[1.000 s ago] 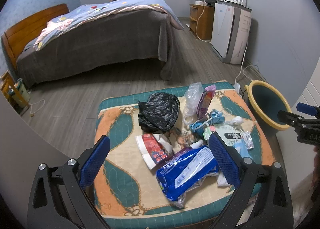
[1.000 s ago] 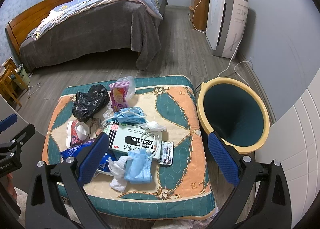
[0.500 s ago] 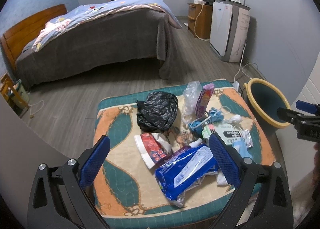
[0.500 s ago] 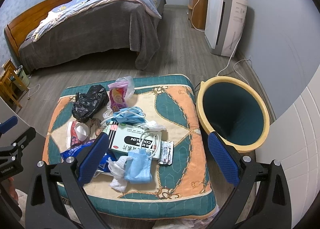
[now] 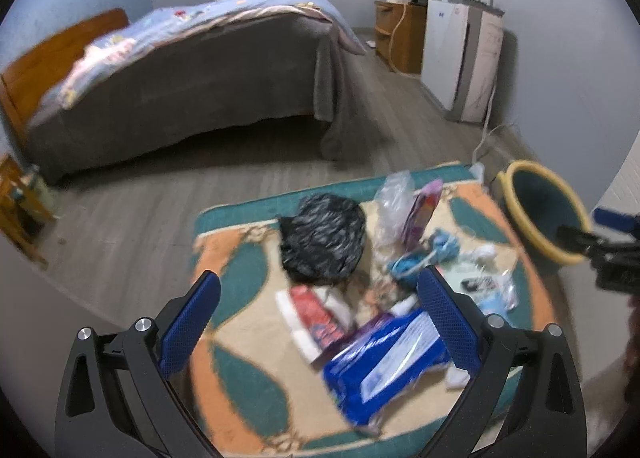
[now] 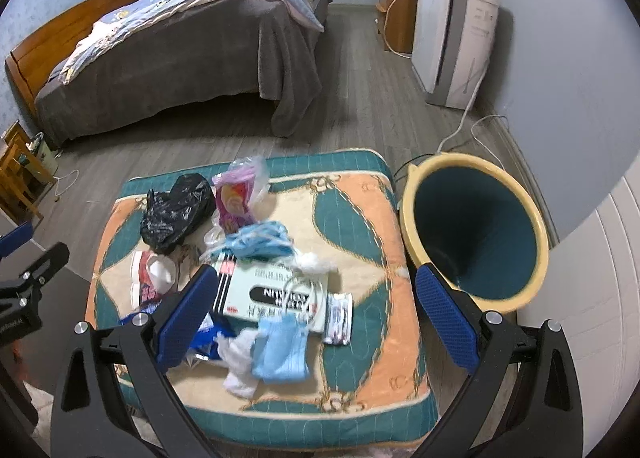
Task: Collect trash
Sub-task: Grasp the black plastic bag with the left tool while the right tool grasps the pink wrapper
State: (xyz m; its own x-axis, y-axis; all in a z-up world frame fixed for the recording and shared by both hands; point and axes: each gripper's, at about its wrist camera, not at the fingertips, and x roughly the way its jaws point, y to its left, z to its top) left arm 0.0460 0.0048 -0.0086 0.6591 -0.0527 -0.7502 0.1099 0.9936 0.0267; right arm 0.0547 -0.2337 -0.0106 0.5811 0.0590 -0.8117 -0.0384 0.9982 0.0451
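Note:
Trash lies heaped on a patterned cushion [image 6: 360,218]: a black plastic bag [image 6: 176,214], a pink snack packet [image 6: 234,206], a white box with black lettering [image 6: 276,294], blue face masks [image 6: 282,350], white tissue [image 6: 240,366] and a blue wrapper [image 5: 388,366]. A yellow-rimmed teal bin [image 6: 476,230] stands on the floor right of the cushion. My left gripper [image 5: 320,322] is open above the cushion's near left part, over a red-and-white packet [image 5: 316,318]. My right gripper [image 6: 316,322] is open above the box and masks, holding nothing.
A bed [image 6: 180,58] with grey and blue covers fills the far left of the room. A white appliance [image 6: 452,38] and a wooden cabinet [image 6: 396,14] stand against the right wall, with a cable [image 6: 472,126] trailing on the wooden floor. A white panelled surface [image 6: 592,298] is at right.
Both grippers have moved forward and lower toward the cushion, so the trash looks larger and nearer. Both stay open and empty. No piece of trash has shifted.

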